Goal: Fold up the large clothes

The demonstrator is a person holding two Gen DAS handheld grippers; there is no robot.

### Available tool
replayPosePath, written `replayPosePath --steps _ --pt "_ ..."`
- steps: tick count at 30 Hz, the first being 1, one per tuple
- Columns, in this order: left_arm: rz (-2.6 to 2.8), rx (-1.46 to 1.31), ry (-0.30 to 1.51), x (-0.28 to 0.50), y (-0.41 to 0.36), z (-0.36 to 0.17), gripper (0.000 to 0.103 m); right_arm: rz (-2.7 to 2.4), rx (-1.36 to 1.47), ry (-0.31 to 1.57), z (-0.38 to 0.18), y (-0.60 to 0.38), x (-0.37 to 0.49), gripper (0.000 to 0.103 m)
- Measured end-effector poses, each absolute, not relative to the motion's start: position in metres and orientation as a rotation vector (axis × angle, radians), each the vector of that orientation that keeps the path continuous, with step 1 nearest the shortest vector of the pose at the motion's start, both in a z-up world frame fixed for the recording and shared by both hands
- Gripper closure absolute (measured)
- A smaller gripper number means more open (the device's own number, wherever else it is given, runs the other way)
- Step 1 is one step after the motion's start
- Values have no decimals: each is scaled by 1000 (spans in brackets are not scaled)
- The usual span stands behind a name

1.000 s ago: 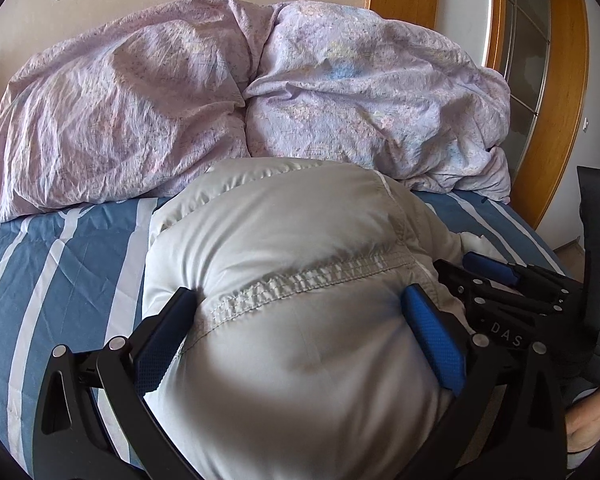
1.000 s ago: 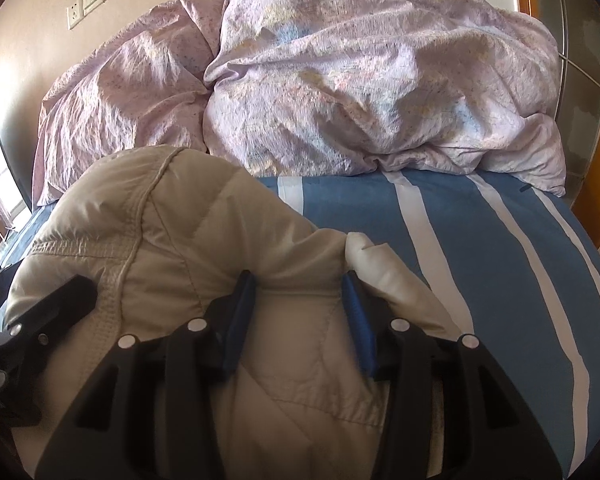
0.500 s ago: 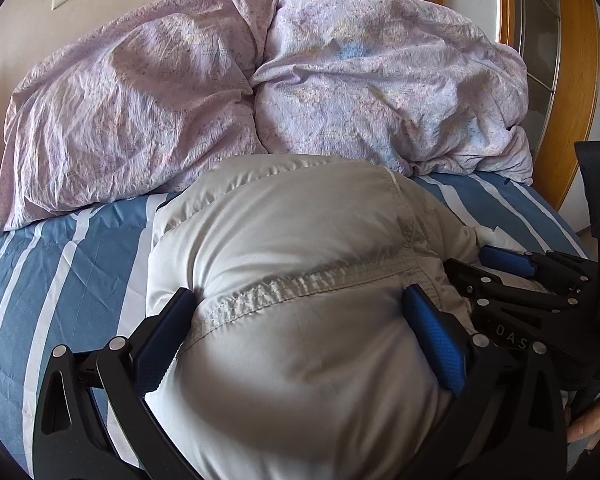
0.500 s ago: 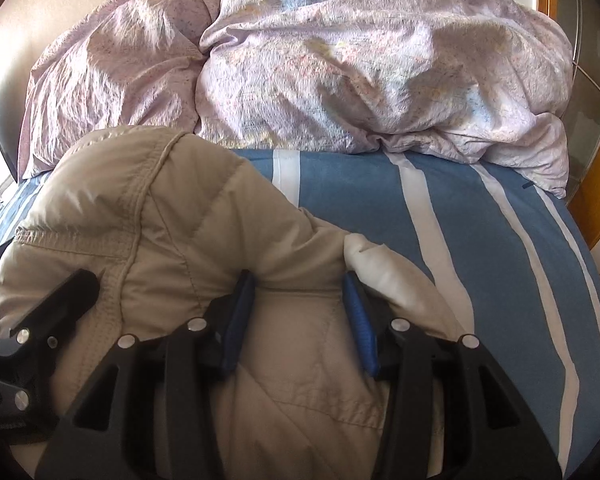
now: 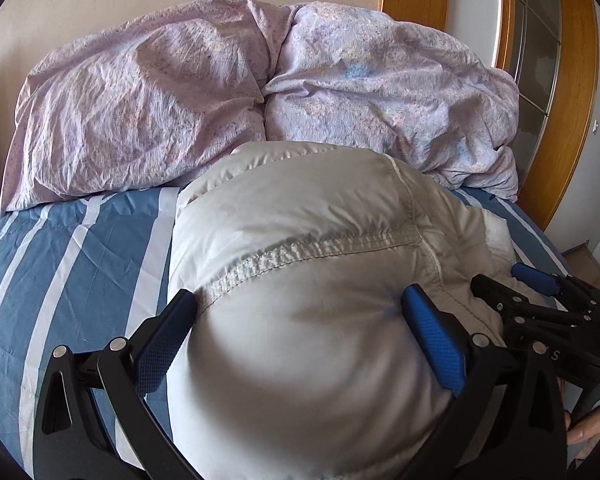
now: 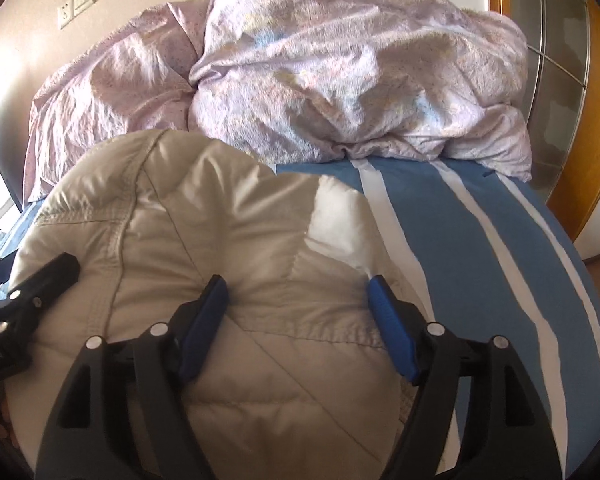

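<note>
A pale grey puffy jacket (image 5: 300, 220) lies bundled on the blue striped bed sheet (image 5: 80, 248). My left gripper (image 5: 298, 304) straddles its near end, jaws spread wide, the stitched hem between the blue pads. In the right wrist view the same jacket (image 6: 180, 208) looks beige, with a white lining patch on its right. My right gripper (image 6: 296, 292) sits over a quilted fold with its jaws opening; the fold still lies between the pads. The right gripper (image 5: 500, 276) also shows at the jacket's right side in the left wrist view.
A crumpled lilac duvet (image 5: 260, 80) is heaped along the head of the bed against the wall. A wooden door frame (image 5: 572, 120) stands at the right. Striped sheet (image 6: 480, 260) lies bare right of the jacket. A person's hand (image 5: 592, 428) shows at the lower right.
My right gripper's jaws have spread apart from a narrow pinch on the jacket fold. Both grippers have shifted slightly; the jacket bundle has puffed up a little.
</note>
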State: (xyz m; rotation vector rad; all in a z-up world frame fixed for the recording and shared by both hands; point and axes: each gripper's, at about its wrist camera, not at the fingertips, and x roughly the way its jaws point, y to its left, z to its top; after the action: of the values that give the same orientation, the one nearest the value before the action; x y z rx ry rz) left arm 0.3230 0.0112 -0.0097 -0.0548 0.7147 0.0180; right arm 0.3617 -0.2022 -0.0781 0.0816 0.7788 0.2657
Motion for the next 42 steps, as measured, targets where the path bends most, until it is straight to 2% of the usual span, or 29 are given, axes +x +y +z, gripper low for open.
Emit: replayPosePath --steps 5,10,12,13,18,23,42 --pt "55 -26 738 332 6 -18 1 265 115 806 -93 -205 373 20" --pt "74 -4 722 329 4 -18 1 234 88 817 -90 -203 372 17" --pt "65 -4 722 326 5 -12 1 212 68 777 -78 -202 364 20" --pt "63 1 717 325 5 -7 1 212 70 743 -71 -202 359 26" --pt "81 64 665 330 2 14 1 249 116 610 -35 -201 353 27" --pt "58 33 696 348 7 8 1 250 11 679 -45 -176 378 30" --pt "74 14 741 364 4 -24 1 347 126 781 -89 -178 409 25"
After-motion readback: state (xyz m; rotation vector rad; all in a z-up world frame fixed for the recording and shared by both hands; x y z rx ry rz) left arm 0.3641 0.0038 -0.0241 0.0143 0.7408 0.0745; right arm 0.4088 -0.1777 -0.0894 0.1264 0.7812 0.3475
